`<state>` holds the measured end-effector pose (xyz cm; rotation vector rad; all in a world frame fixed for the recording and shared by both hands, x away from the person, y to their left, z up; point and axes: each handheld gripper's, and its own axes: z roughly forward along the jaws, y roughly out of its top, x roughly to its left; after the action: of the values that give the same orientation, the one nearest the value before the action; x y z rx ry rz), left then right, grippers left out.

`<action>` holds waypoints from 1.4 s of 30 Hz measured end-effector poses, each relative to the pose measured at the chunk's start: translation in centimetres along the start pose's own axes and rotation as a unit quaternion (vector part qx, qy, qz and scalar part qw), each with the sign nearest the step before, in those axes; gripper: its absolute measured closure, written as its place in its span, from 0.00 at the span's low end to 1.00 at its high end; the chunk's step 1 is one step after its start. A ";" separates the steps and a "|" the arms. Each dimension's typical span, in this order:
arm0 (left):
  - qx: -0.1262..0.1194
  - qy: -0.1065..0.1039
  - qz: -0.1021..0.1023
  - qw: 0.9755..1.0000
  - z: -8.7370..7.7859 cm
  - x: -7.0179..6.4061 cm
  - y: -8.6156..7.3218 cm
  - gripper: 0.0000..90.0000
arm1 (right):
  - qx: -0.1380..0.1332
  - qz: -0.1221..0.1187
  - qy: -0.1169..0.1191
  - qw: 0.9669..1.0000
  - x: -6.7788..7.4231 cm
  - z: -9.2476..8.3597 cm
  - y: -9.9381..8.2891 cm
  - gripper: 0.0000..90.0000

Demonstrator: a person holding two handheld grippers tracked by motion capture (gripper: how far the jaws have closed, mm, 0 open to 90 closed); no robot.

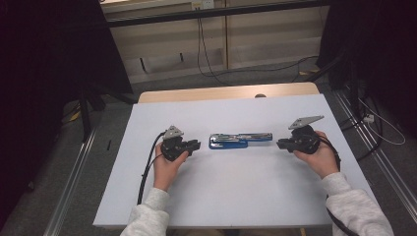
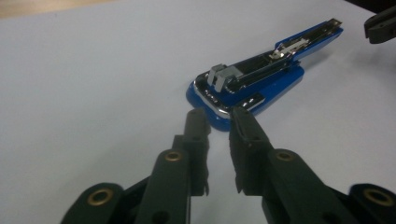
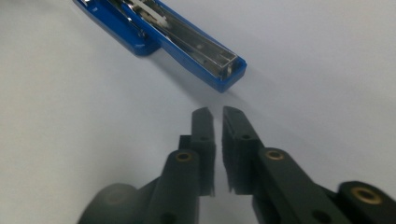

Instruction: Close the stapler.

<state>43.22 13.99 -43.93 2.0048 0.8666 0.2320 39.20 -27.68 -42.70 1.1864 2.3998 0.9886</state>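
A blue stapler (image 1: 240,140) lies swung open and flat near the middle of the white tabletop (image 1: 221,196), its long axis running left to right between the two hands. Laid out this way, each end faces one tool — the broad blue base end toward the left gripper (image 1: 195,144), the slim metal staple channel toward the right gripper (image 1: 280,144).

In the left gripper view the jaws stand a little apart with nothing between them, their tips just short of the rounded chrome-edged end of the stapler (image 2: 254,79); I cannot tell whether one tip already touches it. The narrow gap looks suited to nipping the thin edge of the base rather than spanning its whole width.

In the right gripper view the jaws are nearly together, a slim slot left between them, empty, and pointed at the open end of the stapler (image 3: 187,39), which lies near but clearly apart from the tips. From the high view the right hand (image 1: 319,155) holds its tool low and level with the tabletop, as the left hand (image 1: 167,167) does — a posture that fits approaching a flat object from the sides.

My reading is that both hands are lining up on opposite ends so one can steady the stapler while the other folds or lifts the channel arm.
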 end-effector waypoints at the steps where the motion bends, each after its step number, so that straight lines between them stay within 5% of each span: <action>1: 0.002 -0.003 0.000 1.000 0.2 -0.1 0.0 0.94 | 0.002 -0.001 -0.002 1.000 0.0 0.2 0.0 0.98; 4: 0.021 -0.003 0.006 1.000 0.9 -0.3 0.3 1.00 | 0.005 -0.006 -0.008 1.000 0.0 0.4 0.1 1.00; 21: 0.027 0.013 0.004 1.000 3.5 0.3 1.2 1.00 | 0.021 -0.003 -0.035 0.999 -0.9 2.7 0.6 1.00; 27: 0.042 0.018 0.022 0.999 4.2 0.1 1.5 1.00 | 0.023 -0.006 -0.033 0.999 -1.0 3.1 0.7 1.00; 42: 0.054 0.024 0.027 0.998 5.5 0.2 1.6 1.00 | 0.027 -0.015 -0.020 0.999 -0.7 3.6 1.0 1.00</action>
<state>46.75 9.84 -45.81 2.1322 0.8719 0.2695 42.11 -26.22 -44.68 1.1739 2.4205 0.8879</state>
